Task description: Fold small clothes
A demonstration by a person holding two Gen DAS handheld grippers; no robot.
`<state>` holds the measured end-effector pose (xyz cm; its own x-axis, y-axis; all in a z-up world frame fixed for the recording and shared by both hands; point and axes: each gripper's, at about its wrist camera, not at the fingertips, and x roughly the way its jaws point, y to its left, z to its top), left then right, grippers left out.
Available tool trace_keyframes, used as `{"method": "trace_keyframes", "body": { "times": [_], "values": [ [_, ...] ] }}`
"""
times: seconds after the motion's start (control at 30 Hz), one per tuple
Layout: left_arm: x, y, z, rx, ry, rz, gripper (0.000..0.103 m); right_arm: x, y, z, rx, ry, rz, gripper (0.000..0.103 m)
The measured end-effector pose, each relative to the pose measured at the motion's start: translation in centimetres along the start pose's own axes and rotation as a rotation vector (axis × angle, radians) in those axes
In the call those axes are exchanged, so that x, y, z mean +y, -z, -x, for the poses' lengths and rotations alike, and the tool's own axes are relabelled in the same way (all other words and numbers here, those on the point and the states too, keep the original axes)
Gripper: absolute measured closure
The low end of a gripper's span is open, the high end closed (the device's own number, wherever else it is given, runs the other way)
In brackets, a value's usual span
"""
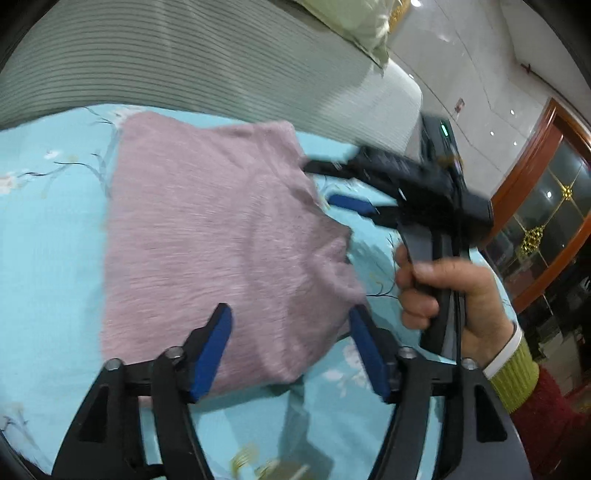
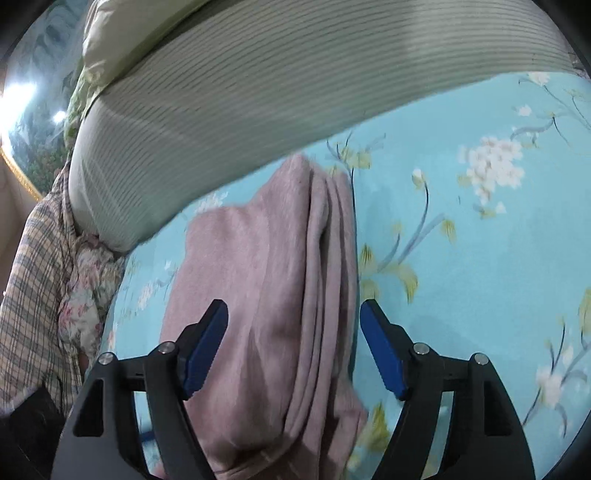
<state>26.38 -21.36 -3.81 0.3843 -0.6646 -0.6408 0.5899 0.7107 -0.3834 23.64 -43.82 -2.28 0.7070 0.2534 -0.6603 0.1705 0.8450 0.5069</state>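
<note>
A mauve knit garment (image 1: 221, 236) lies folded into a rough rectangle on a light blue floral sheet (image 1: 48, 258). In the left wrist view my left gripper (image 1: 290, 314) is open over the garment's near edge, its blue pads wide apart and not pressing the cloth. My right gripper (image 1: 321, 182) reaches in from the right at the garment's far right corner, open, with a person's hand (image 1: 454, 288) on its handle. In the right wrist view the garment (image 2: 266, 280) shows stacked folded layers, and the right gripper (image 2: 292, 306) is open just above them.
A grey-green striped bolster (image 1: 184, 62) runs along the far side of the sheet, with a pale pillow (image 1: 354, 22) on it. Plaid cloth (image 2: 33, 280) and floral cloth (image 2: 85, 295) lie at the bed's left end. A wooden glass-fronted cabinet (image 1: 543, 206) stands at right.
</note>
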Motion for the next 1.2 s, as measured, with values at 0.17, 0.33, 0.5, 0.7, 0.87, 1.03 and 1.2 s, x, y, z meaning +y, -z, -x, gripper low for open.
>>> {"method": "trace_keyframes", "body": {
  "times": [0.17,0.33,0.5,0.7,0.87,1.03,1.2],
  "values": [
    [4.6,-1.2,1.4,-0.021,-0.068,0.077,0.027,-0.5,1.9,0.0,0.045,-0.018,-0.01,0.028],
    [8.6,-2.4,0.6,-0.006,-0.076,0.187,0.026,-1.0,2.2,0.2,0.05,-0.043,-0.036,0.028],
    [10.4,-2.4,-0.4,0.013,-0.052,0.237,0.026,-1.1,2.2,0.1,0.056,-0.058,-0.039,0.028],
    [11.8,-3.8,-3.3,0.057,-0.035,0.276,0.026,-1.4,2.1,-0.7,0.076,-0.066,-0.05,0.028],
    [12.7,-4.4,-5.2,0.093,-0.015,0.307,0.022,-1.4,2.1,-1.3,0.082,-0.077,-0.053,0.028],
    [13.4,-4.4,-6.8,0.124,0.005,0.321,0.01,-1.5,2.1,-2.2,0.099,-0.07,-0.056,0.028],
    [12.5,-5.3,-7.9,0.116,-0.014,0.256,0.02,-1.6,2.0,-3.4,0.121,-0.101,-0.06,0.03]
  ]
}}
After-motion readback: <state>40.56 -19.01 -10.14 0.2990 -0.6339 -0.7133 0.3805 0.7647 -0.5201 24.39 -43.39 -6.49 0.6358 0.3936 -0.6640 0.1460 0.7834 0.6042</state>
